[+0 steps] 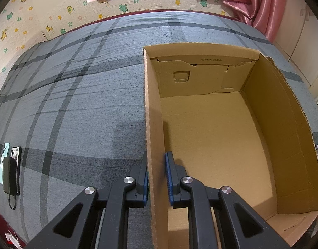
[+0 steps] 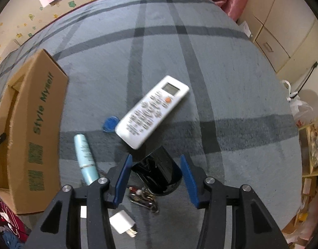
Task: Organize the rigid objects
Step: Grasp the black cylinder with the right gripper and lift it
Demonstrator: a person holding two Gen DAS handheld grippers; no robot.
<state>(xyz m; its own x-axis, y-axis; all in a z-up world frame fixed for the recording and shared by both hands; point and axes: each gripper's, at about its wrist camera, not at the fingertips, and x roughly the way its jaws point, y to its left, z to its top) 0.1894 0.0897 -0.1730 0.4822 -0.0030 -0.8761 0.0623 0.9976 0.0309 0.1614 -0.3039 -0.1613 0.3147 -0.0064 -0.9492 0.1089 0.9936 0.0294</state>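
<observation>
An open cardboard box [image 1: 210,124] stands empty on the grey plaid bed; it also shows in the right wrist view [image 2: 40,124] at the left. My left gripper [image 1: 156,176] straddles the box's left wall, one finger outside and one inside, pads near the wall. My right gripper [image 2: 156,178] is open above a glossy black object [image 2: 159,172] lying between its fingers. Around it lie a white remote [image 2: 152,112], a light blue tube [image 2: 85,157], a blue round piece [image 2: 110,123], a bunch of keys [image 2: 144,198] and a white charger plug [image 2: 122,222].
Two phones and a black power bank [image 1: 10,166] lie at the bed's left edge. A wall with stickers and a pink curtain [image 1: 260,4] are behind the bed. Cabinets [image 2: 283,31] and bags [image 2: 300,105] stand to the right of the bed.
</observation>
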